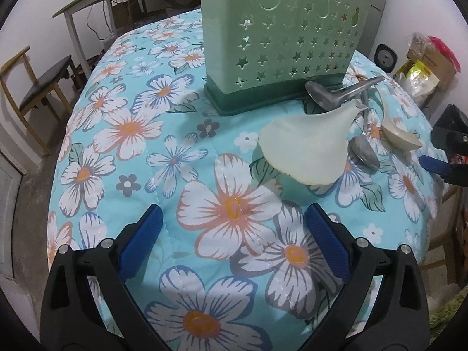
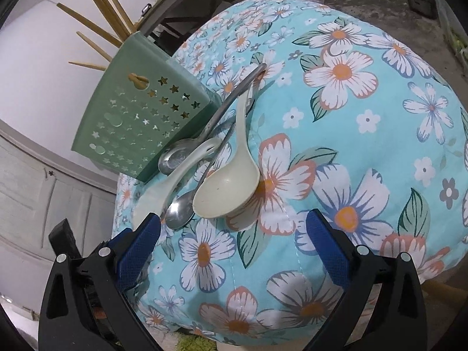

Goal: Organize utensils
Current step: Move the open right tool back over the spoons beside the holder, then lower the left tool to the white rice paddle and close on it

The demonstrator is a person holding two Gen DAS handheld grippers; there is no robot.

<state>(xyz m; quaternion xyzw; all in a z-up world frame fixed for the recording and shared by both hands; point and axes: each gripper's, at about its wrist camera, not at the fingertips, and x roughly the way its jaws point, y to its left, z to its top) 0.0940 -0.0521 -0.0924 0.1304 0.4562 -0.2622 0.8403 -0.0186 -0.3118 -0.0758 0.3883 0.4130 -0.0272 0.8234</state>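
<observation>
quilted floral cloth (image 1: 131,134), turquoise with white and orange flowers, stitched seams, covers the whole table. green plastic utensil holder (image 1: 280,38) stands upright at 12 o'clock in the left wrist view: flat-sided, pierced with star cut-outs, darker green base; wooden chopsticks (image 2: 96,26) fan out of its top.

utensil pile lies on the cloth against the holder's base, at 2 o'clock in the left view and 10 o'clock in the right view. cream plastic rice paddle (image 1: 307,146), broad and matte, lies uppermost on the left side. cream plastic ladle (image 2: 228,187), deep round bowl facing up, long handle running toward the holder. large metal spoon (image 2: 175,155), dull grey, bowl touching the holder's base. smaller metal spoon (image 2: 178,213), shiny, partly under the ladle and paddle.

left gripper (image 1: 234,219): black frame, blue textured pads, jaws wide, nothing between them, above bare cloth. right gripper (image 2: 232,228): jaws wide, empty, just beside the ladle bowl and smaller spoon.
</observation>
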